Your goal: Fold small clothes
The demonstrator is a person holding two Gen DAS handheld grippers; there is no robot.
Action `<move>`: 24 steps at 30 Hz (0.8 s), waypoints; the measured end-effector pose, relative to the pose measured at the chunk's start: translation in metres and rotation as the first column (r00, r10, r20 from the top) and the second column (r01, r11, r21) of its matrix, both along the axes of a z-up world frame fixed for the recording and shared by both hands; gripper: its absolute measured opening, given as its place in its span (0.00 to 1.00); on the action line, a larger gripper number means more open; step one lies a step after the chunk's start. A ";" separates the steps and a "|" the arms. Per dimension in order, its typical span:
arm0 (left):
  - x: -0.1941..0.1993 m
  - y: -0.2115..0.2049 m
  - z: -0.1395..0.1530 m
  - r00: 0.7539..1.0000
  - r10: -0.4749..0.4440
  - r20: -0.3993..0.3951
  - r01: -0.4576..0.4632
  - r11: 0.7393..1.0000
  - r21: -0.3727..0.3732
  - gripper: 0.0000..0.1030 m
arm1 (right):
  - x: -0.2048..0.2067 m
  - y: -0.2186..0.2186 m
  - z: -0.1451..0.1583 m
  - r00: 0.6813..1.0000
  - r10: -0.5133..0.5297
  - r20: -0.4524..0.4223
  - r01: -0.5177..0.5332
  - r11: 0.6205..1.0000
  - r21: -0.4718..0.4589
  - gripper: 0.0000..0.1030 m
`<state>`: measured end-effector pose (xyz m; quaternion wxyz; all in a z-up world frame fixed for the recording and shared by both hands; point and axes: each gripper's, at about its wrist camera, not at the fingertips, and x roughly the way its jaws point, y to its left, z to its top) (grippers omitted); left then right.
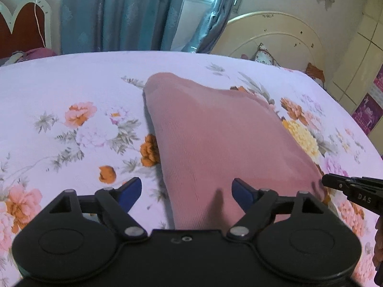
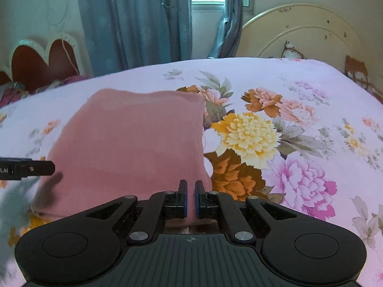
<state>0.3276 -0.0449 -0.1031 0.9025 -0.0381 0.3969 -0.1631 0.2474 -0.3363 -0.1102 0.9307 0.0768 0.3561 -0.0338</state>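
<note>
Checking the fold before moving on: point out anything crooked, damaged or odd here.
The pink garment lies folded flat on the floral bedsheet, edges fairly even. The only oddity is the cream headboard, whose paint is chipped in dark spots. Nothing spilled or torn.

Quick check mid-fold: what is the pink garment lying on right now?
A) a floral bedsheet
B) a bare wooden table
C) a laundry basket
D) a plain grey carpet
A: the pink garment lies flat on a white floral bedsheet with orange, yellow and pink flowers showing around its edges.

Pink garment (image 2: 134, 138): fine-ribbed matt knit; bedsheet (image 2: 299, 83): smooth printed cloth.
</note>
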 end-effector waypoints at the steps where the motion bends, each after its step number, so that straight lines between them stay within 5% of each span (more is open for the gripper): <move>1: 0.002 0.000 0.002 1.000 0.007 0.005 -0.007 1.000 -0.001 0.83 | 0.002 -0.001 0.002 1.000 -0.004 0.007 0.004 1.000 0.001 0.44; 2: 0.005 0.000 0.002 1.000 0.013 0.007 -0.013 1.000 -0.001 0.83 | 0.004 -0.001 0.005 0.999 -0.014 0.030 0.014 1.000 -0.007 0.84; 3: 0.008 -0.001 0.003 1.000 0.019 0.007 -0.019 1.000 -0.004 0.83 | 0.004 -0.001 0.008 0.998 -0.009 0.062 0.010 1.000 -0.018 0.88; 7: 0.022 -0.005 0.002 0.999 0.048 0.001 -0.048 0.999 -0.009 0.84 | 0.029 -0.006 0.008 0.996 0.056 0.064 -0.055 0.998 -0.016 0.88; 21: 0.066 -0.018 -0.022 0.994 0.084 -0.068 -0.087 0.995 -0.045 0.84 | 0.113 -0.054 -0.037 0.991 0.133 -0.023 -0.123 0.958 0.260 0.88; 24: 0.069 -0.019 -0.029 0.993 0.078 -0.093 -0.086 0.993 -0.083 0.83 | 0.119 -0.056 -0.047 0.987 0.161 -0.022 -0.147 0.943 0.299 0.74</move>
